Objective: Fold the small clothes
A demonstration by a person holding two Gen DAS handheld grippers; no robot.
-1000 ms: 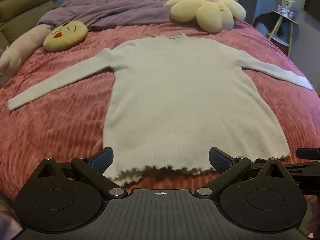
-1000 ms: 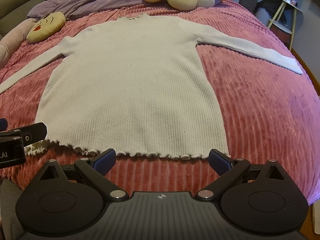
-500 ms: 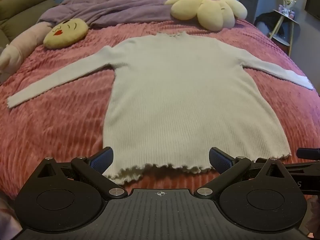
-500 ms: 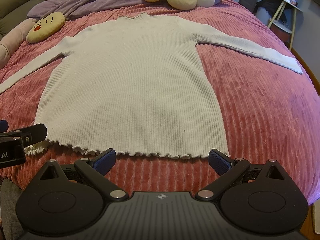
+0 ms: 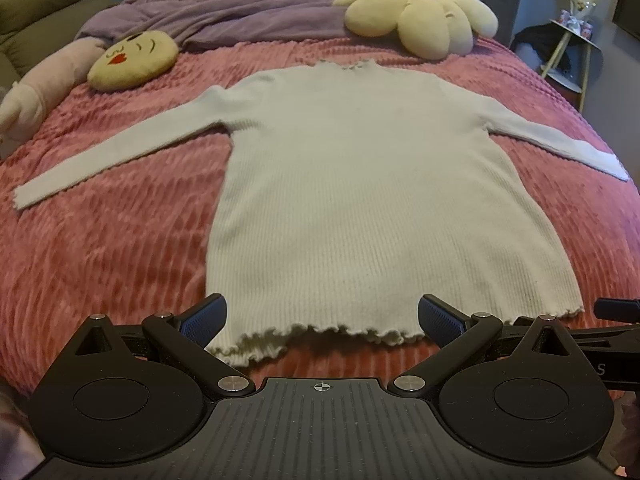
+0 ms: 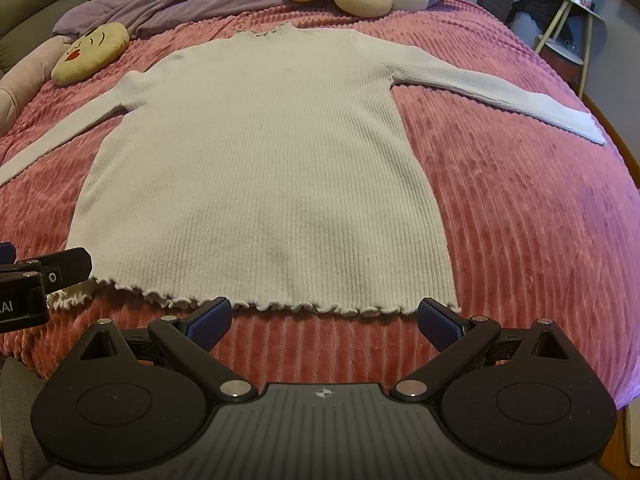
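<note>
— Looking at the left gripper (image 5: 320, 320): is it holding anything?
— No, its jaws are spread wide, empty, at the frilly hem of the sweater (image 5: 360, 184). The right gripper (image 6: 324, 318) is just as wide, just short of the same hem.
— How many garments?
— One cream ribbed sweater, flat on the pink ridged bedspread (image 6: 540, 240), both sleeves out. Two yellow cushions beyond it — one flower cushion (image 5: 420, 16), one face cushion (image 5: 132, 60).

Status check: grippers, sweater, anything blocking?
Left gripper and right gripper open, empty, at the hem. Sweater flat on the bed, sleeves spread, unfolded. Pillows past the collar, clear of it.
</note>
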